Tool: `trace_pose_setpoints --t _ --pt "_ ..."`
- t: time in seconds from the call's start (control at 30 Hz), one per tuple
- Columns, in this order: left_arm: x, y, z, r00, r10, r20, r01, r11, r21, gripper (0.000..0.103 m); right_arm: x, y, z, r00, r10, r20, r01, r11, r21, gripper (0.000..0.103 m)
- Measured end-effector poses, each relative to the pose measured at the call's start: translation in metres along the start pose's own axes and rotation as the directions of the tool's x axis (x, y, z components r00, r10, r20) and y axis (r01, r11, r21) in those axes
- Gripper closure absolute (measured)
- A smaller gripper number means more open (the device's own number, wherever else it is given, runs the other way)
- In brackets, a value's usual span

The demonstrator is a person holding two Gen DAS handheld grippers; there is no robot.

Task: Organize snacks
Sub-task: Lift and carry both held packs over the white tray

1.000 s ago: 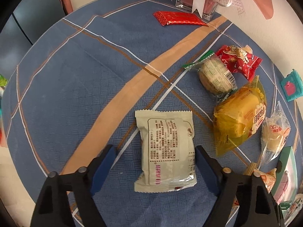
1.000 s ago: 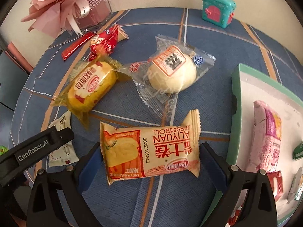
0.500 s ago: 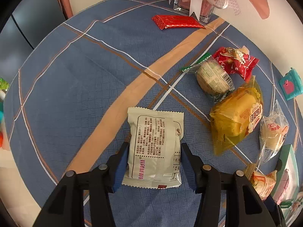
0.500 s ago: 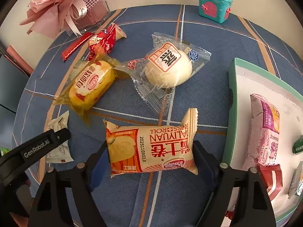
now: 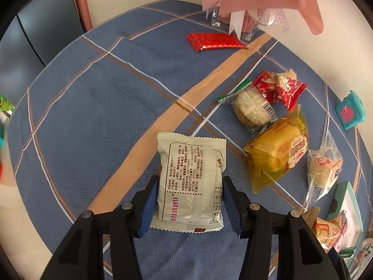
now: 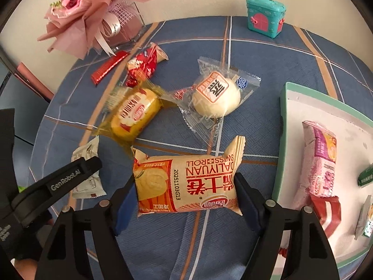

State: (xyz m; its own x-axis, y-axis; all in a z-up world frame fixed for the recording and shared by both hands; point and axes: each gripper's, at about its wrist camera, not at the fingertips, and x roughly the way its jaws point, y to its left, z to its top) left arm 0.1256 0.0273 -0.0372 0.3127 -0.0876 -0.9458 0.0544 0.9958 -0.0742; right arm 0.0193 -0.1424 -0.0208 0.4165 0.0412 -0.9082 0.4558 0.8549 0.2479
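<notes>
My left gripper [image 5: 190,183] is shut on a pale grey-green snack packet [image 5: 191,161], printed side up, held just above the blue checked tablecloth [image 5: 93,116]. The blue pads press on both long sides of the packet. My right gripper [image 6: 184,183] is shut on an orange and cream Swiss roll packet [image 6: 186,175], gripped by its two ends and raised slightly off the cloth. In the right wrist view the left gripper's black arm [image 6: 58,182] shows at the lower left with the pale packet [image 6: 86,154] in it.
On the cloth lie a yellow cake packet [image 6: 132,114], a clear-wrapped white bun [image 6: 216,98], a red packet [image 5: 279,88], a round pastry [image 5: 251,109] and a red bar [image 5: 214,42]. A green-rimmed white tray [image 6: 282,116] at the right holds a pink packet [image 6: 321,158]. At the back stand a teal toy box [image 6: 265,16] and a pink bouquet [image 6: 88,18].
Both grippers went from wide open around their packets to shut on them. Both have since risen a little with the packets in them.
</notes>
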Motion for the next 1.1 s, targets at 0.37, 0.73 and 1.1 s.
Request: trace_pose_setpoints --t 0.37,0.73,1.1 --pt "-0.03 -0.006 0.001 0.998 -0.013 0.068 0.011 1.0 0.02 0.047 -0.03 -0.006 0.01 0.999 -0.027 0.017 0.026 0.998 0.053 0.024" --pt "-0.069 -0.039 0.004 0.988 -0.038 0.152 0.027 0.997 0.071 0.047 -0.055 -0.015 0.024 0.994 -0.069 0.084 0.067 0.997 0.027 0.024" --pt "-0.089 -0.108 -0.007 0.981 -0.073 0.18 0.041 0.984 0.176 0.047 -0.093 -0.065 0.035 0.983 -0.111 0.144 0.097 0.99 0.099 0.024"
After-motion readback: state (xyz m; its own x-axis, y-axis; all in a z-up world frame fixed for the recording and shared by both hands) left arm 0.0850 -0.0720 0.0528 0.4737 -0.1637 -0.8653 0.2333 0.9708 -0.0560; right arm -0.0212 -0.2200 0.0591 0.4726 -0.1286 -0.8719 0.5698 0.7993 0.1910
